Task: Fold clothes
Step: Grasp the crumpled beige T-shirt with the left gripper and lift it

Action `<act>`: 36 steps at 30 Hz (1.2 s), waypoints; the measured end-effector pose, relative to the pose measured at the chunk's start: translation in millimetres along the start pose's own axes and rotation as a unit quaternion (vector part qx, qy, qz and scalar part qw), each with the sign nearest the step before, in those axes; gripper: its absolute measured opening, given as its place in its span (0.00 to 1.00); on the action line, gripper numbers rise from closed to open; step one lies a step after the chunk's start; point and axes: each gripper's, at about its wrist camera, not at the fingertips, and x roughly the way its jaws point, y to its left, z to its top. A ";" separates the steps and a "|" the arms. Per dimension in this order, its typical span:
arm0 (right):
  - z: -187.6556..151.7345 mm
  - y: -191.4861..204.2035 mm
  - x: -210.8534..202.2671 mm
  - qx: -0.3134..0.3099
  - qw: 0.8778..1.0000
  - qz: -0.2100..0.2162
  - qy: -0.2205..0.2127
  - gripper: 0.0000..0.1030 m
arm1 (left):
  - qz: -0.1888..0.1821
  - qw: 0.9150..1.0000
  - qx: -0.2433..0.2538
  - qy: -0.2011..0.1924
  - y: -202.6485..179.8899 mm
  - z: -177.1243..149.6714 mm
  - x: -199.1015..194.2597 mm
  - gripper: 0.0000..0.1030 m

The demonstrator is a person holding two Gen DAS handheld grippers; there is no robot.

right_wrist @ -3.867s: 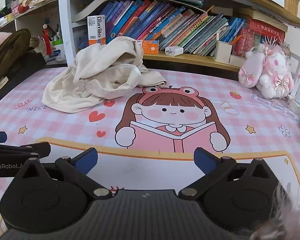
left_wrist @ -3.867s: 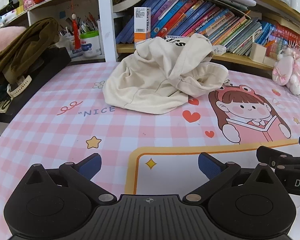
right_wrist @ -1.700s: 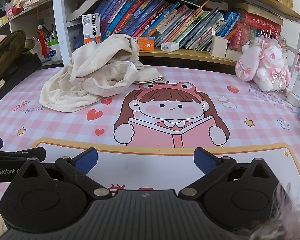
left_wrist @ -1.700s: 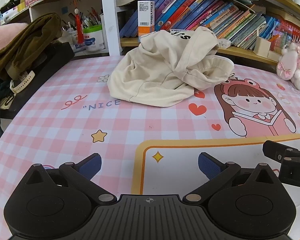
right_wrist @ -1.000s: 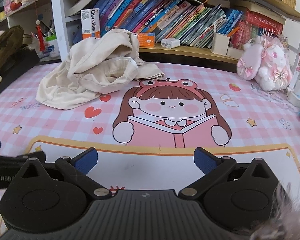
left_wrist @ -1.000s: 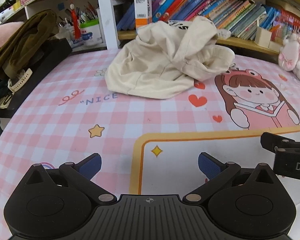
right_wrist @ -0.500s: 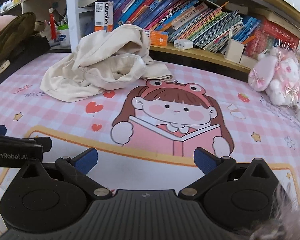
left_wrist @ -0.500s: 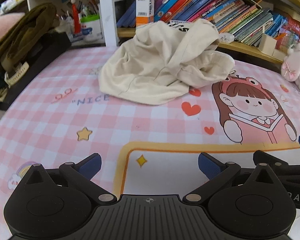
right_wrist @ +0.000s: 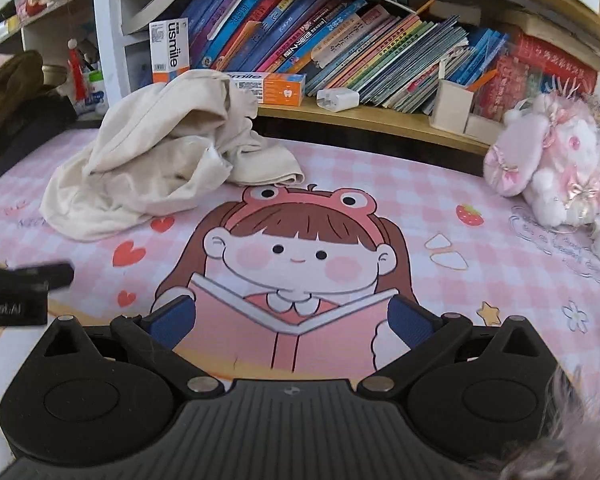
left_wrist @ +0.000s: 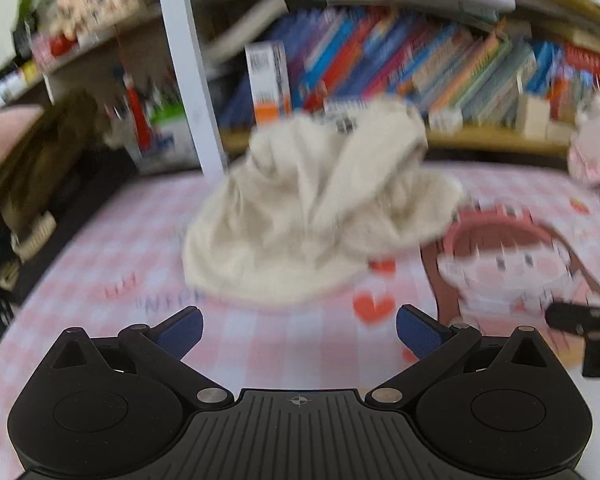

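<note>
A crumpled cream garment (left_wrist: pixel 316 216) lies in a heap on the pink checked desk mat, against the bookshelf; it also shows in the right wrist view (right_wrist: pixel 160 160) at upper left. My left gripper (left_wrist: pixel 299 330) is open and empty, a short way in front of the heap; its view is blurred by motion. My right gripper (right_wrist: pixel 292 318) is open and empty over the cartoon girl print (right_wrist: pixel 296 256), to the right of the garment. Each gripper shows at the edge of the other's view.
A shelf of books (right_wrist: pixel 340 52) runs along the back. A pink plush toy (right_wrist: pixel 552 160) sits at the right. Dark olive clothing (right_wrist: pixel 8 88) is piled on a black object at the left. A toothpaste box (right_wrist: pixel 170 50) stands behind the garment.
Both grippers have moved forward toward the garment, which now looks larger. The left one is moving fast, its view blurred. Both stay open.
</note>
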 end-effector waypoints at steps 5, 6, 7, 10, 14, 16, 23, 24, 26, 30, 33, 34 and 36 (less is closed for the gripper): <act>13.7 -9.8 11.7 -0.011 0.999 0.030 -0.001 1.00 | 0.006 1.000 -0.004 0.030 -14.1 34.4 32.5 1.00; 16.6 -11.0 13.2 -0.014 0.999 0.037 -0.001 1.00 | 0.008 1.000 0.001 0.023 -17.8 39.5 37.8 1.00; 19.8 -12.6 14.5 -0.016 0.999 0.046 -0.001 1.00 | 0.008 1.000 0.005 0.023 -21.0 44.7 45.4 1.00; 26.6 -19.0 15.2 -0.007 0.999 0.053 0.007 1.00 | 0.010 0.999 0.012 0.030 -29.8 60.5 68.7 1.00; 26.1 -24.3 7.4 -0.020 0.999 0.037 -0.008 1.00 | 0.017 0.999 -0.006 0.039 -29.9 78.1 96.1 0.95; 22.7 -31.5 5.2 -0.012 0.999 0.045 -0.008 1.00 | 0.011 0.998 -0.011 0.058 -27.6 81.9 110.1 0.87; 8.7 -57.4 -0.3 0.039 0.997 0.066 0.000 1.00 | -0.083 0.993 -0.046 0.068 -17.0 93.6 89.2 0.09; 8.3 -58.7 -2.1 0.041 0.997 0.070 0.001 1.00 | -0.101 0.992 -0.047 0.054 -17.6 96.3 72.5 0.09; 8.1 -61.4 -7.9 0.049 0.995 0.087 -0.003 1.00 | -0.137 0.989 -0.050 0.026 -17.6 100.7 35.3 0.09; 8.4 -61.4 -16.8 0.051 0.990 0.127 -0.013 0.98 | -0.200 0.978 -0.063 -0.017 -13.1 104.8 -36.0 0.09; 5.9 -54.6 -19.2 0.045 0.990 0.135 -0.011 0.98 | -0.239 0.966 -0.082 -0.045 -4.4 104.9 -82.5 0.09; 3.9 -52.1 -21.2 0.043 0.989 0.139 -0.012 0.98 | -0.247 0.963 -0.090 -0.050 -0.8 104.7 -93.3 0.09; -0.8 -47.0 -26.2 0.039 0.988 0.147 -0.018 0.96 | -0.261 0.958 -0.108 -0.059 6.1 104.3 -112.8 0.09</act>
